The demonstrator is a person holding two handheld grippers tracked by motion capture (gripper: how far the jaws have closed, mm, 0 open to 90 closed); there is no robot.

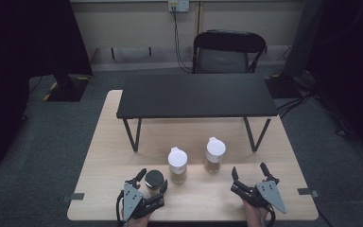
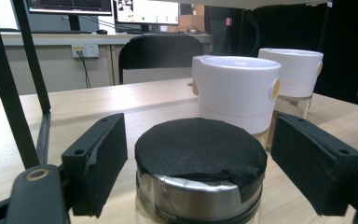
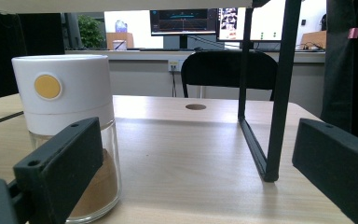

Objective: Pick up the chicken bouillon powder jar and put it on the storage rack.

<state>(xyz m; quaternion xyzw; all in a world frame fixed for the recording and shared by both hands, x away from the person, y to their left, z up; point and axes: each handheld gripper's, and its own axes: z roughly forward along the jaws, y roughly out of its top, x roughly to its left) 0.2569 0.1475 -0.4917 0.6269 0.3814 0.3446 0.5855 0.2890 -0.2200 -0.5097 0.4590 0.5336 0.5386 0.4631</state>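
High view: my left tongs (image 1: pixel 152 182) straddle the black-lidded jar (image 1: pixel 154 180) at lower centre of the desk (image 1: pixel 108 142); right tongs (image 1: pixel 250 173) spread, holding nothing. Left gripper view: pads (image 2: pixel 103 156) flank the lid, gaps visible. Right gripper view: white-capped jar (image 3: pixel 67 135) at left.

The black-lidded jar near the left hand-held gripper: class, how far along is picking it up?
Done: the left hand-held gripper straddles the black-lidded jar. In hand: its pads stand apart from the lid, so no grip yet. Left: closing and lifting. The right hand-held gripper is open beside the white-capped jar.
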